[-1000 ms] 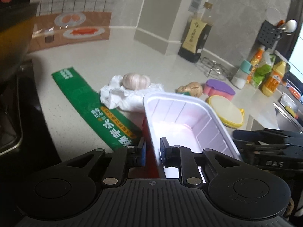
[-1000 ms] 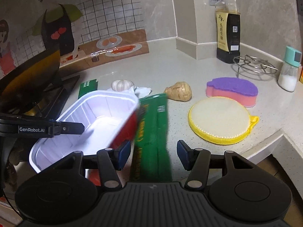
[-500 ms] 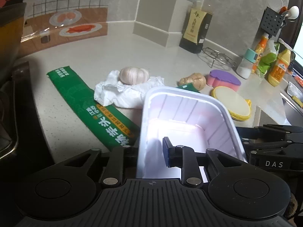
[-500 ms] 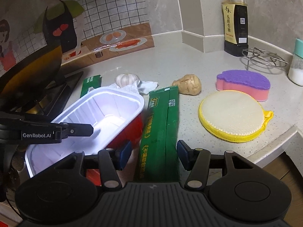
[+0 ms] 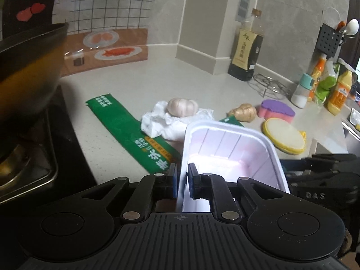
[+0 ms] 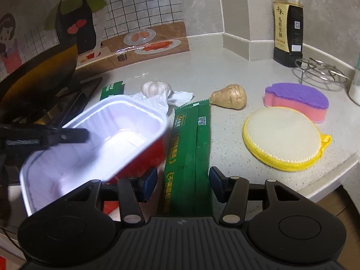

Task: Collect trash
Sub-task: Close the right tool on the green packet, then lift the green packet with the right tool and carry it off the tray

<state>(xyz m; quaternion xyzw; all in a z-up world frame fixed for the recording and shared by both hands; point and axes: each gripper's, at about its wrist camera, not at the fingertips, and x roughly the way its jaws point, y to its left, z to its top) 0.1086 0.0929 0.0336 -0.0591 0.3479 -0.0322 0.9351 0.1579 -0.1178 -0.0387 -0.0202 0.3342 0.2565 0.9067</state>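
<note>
Nearest you, your left tongs [image 5: 181, 181] clench the white tray's [image 5: 227, 148] thin wall, the tray tilted off the worktop [image 5: 135, 85]. Your right tongs [image 6: 183, 182] gape over a green wrapper [image 6: 189, 155]. Farther off lies crumpled tissue [image 5: 162, 123]. That edge pinch may slip, dropping the tray.

- Pale speckled worktop [image 6: 202, 72], carrying:
- two green wrappers [image 6: 189, 157] [image 5: 126, 128]
- crumpled tissue [image 5: 162, 123] (garlic [image 5: 182, 106] on top)
- ginger [image 6: 229, 96]
- purple-pink sponge [image 6: 297, 100], yellow scrubber [image 6: 283, 139]
- dark bottle [image 6: 288, 29]
</note>
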